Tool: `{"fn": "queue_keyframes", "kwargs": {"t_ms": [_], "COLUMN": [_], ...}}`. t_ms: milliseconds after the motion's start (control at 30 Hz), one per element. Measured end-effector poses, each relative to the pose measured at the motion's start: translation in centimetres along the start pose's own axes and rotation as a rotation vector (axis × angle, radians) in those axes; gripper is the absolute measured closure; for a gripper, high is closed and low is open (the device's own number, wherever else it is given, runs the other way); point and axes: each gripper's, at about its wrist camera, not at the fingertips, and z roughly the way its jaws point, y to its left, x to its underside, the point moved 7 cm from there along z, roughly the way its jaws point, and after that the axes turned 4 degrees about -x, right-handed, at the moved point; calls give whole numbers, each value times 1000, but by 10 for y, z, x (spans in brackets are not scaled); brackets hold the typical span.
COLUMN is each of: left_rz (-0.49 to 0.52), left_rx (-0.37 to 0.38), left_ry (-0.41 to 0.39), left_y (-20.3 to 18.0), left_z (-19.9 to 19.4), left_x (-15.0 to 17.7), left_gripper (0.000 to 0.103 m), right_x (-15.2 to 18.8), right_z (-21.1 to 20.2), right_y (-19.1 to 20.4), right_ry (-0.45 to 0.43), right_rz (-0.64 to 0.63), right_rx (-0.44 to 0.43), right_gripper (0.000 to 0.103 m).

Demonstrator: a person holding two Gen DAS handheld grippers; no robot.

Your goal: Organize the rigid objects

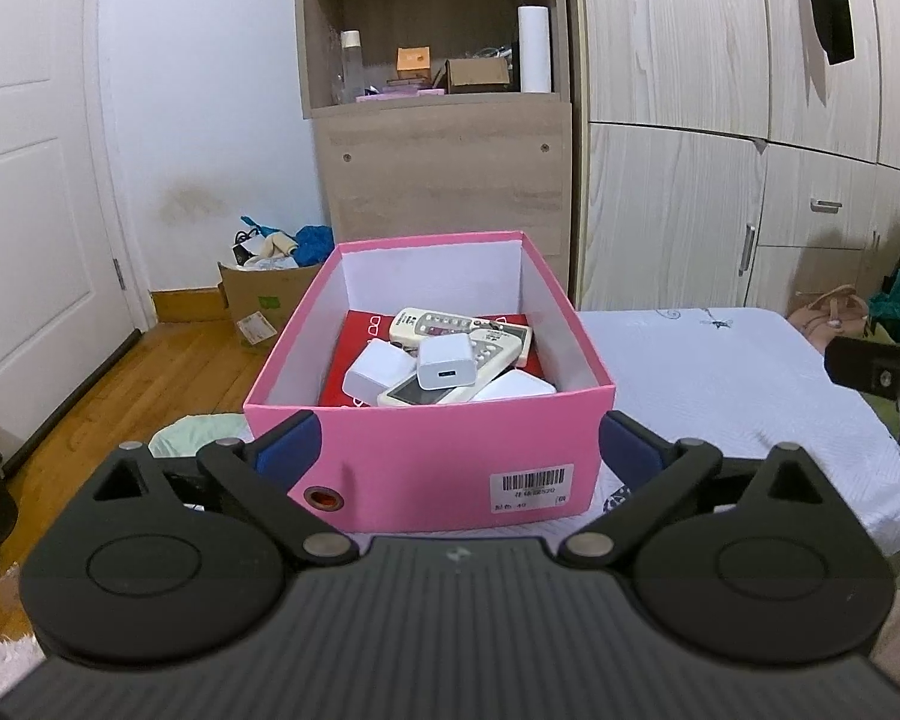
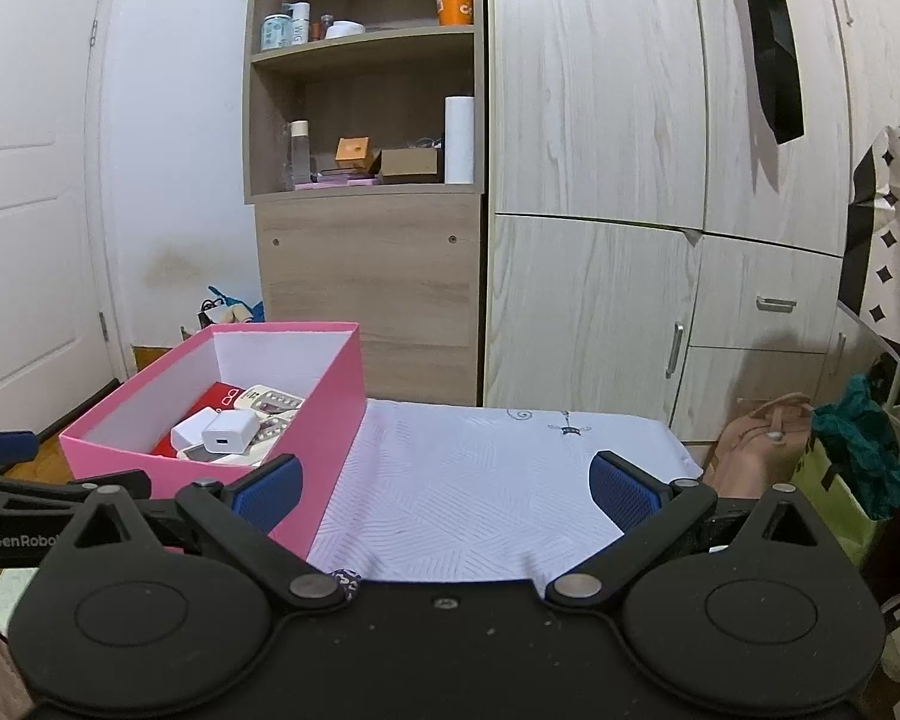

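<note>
I hold my left claw (image 1: 450, 450) spread wide and empty before the pink box (image 1: 426, 468) on the bed (image 1: 720, 384), remotes (image 1: 450, 354) and chargers (image 1: 444, 363) piled inside (nothing loose remains); right claw (image 2: 444, 489) gapes empty too.

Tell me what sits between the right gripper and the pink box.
Nothing sits there. In the right wrist view, the right gripper hangs open over the white bedspread, and its left finger overlaps the pink box edge; only bare bedspread shows between.
</note>
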Motion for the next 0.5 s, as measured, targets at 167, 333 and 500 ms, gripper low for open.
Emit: {"fn": "queue_keyframes", "kwargs": {"t_ms": [167,333,500], "left_rz": [-1,-3,-4], "left_rx": [-9,-20,-16], "left_ry": [5,2,5], "left_y": [0,1,0], "left_z": [1,1,1], "left_x": [2,2,3], "left_gripper": [1,0,0], "right_x": [1,0,2], "right_z": [0,3,1], "right_y": [-1,-1,0], "right_ry": [2,9,9], "right_rz": [2,8,4], "right_rx": [2,7,7], "right_gripper": [0,0,0]}}
